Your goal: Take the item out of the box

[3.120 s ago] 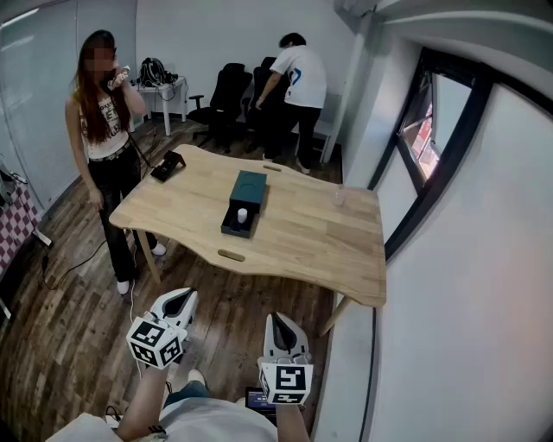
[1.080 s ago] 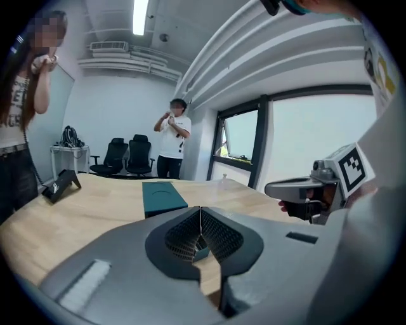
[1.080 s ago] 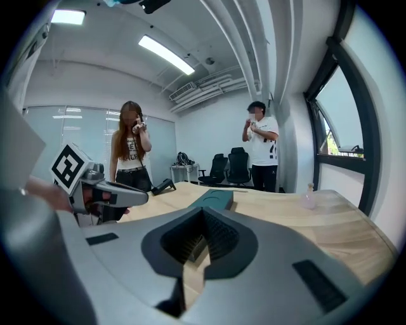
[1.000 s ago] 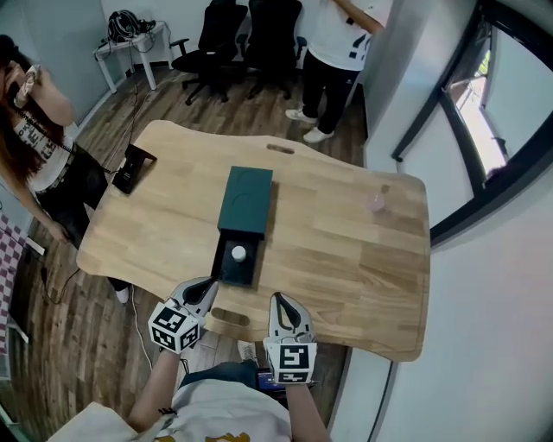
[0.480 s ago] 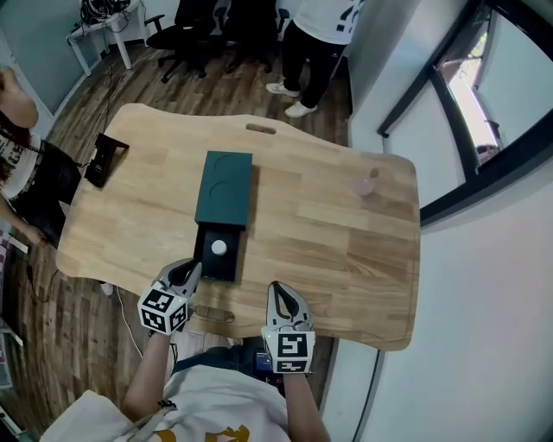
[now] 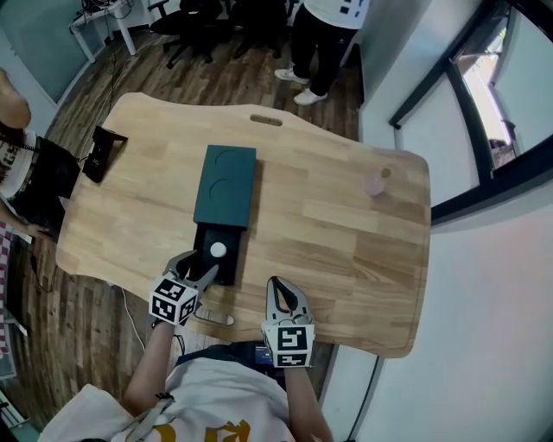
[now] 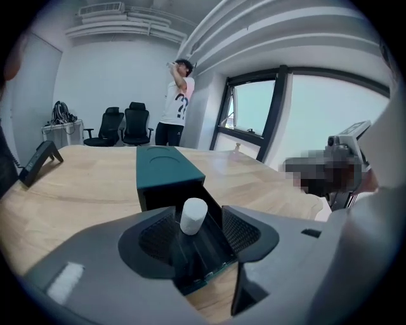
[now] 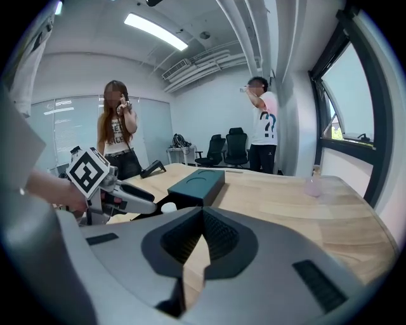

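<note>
Nearest us, on the near side of the box [image 6: 225,207], both grippers hang over the near edge of the table [image 6: 346,259].

The right gripper [image 8: 202,219] is to the right of the box's near end and clear of it. Its jaws are pressed together at the tips, with nothing between them.

The left gripper [image 6: 200,264] is at the box's near end, over the near-left corner of the pulled-out black tray [image 6: 230,266], and tilts downward. Its jaws have just been opening and now stand spread wide.

The item is a small white cylinder [image 7: 193,216]. It stands upright in that tray, roughly midway along the exposed part. Looking along the left jaws, we see it centred in the gap, its top rising above the pads [image 7: 155,236]. Neither pad touches it. In the head view it sits just past the fingertips, on the side toward the box's sleeve [image 6: 229,173]. We note it as in line between the jaws, not gripped.

Beyond the cylinder, the dark green sleeve lies flat with its long axis running away from us. There are two shallow round recesses in its top, and the tray's far end runs under it.

- **Left of the box:** a black stand [image 6: 97,154] near the table edge, and a person [image 6: 26,177] beside the table.
- **Right of the box:** a small pale pink container [image 6: 378,181], well apart.
- **Past the box's far end, off the table:** a person in a white shirt [image 6: 333,13] and dark office chairs [image 6: 194,22].
</note>
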`<state>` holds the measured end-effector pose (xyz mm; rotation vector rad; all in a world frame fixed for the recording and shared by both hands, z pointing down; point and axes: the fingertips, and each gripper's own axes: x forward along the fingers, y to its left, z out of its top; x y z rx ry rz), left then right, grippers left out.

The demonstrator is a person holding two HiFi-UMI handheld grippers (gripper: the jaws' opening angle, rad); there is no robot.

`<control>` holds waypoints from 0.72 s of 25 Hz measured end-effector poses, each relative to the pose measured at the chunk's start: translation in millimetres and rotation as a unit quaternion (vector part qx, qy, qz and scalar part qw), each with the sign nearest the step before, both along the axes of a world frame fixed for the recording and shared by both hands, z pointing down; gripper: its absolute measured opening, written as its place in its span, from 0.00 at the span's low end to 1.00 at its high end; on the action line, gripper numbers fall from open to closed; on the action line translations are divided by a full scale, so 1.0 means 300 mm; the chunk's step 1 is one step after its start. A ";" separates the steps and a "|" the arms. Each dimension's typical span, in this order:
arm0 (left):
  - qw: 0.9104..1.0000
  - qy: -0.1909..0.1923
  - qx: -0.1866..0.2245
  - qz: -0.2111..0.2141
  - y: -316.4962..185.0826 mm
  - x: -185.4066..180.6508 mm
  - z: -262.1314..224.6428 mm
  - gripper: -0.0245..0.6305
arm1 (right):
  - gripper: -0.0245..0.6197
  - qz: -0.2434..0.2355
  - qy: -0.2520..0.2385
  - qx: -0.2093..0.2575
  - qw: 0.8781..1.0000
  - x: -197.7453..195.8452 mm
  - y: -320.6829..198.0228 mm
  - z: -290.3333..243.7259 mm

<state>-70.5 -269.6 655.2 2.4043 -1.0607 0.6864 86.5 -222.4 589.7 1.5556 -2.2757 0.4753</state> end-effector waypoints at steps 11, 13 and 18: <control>0.996 -0.075 -0.027 0.042 -0.077 0.095 0.118 0.40 | 0.05 -0.001 -0.005 -0.014 1.000 0.086 -0.073 0.055; 0.995 -0.083 -0.026 0.042 -0.086 0.101 0.122 0.40 | 0.05 0.002 -0.006 -0.018 1.000 0.104 -0.077 0.062; 0.993 -0.111 -0.036 0.035 -0.101 0.095 0.151 0.40 | 0.05 0.011 -0.002 -0.026 1.000 0.145 -0.090 0.074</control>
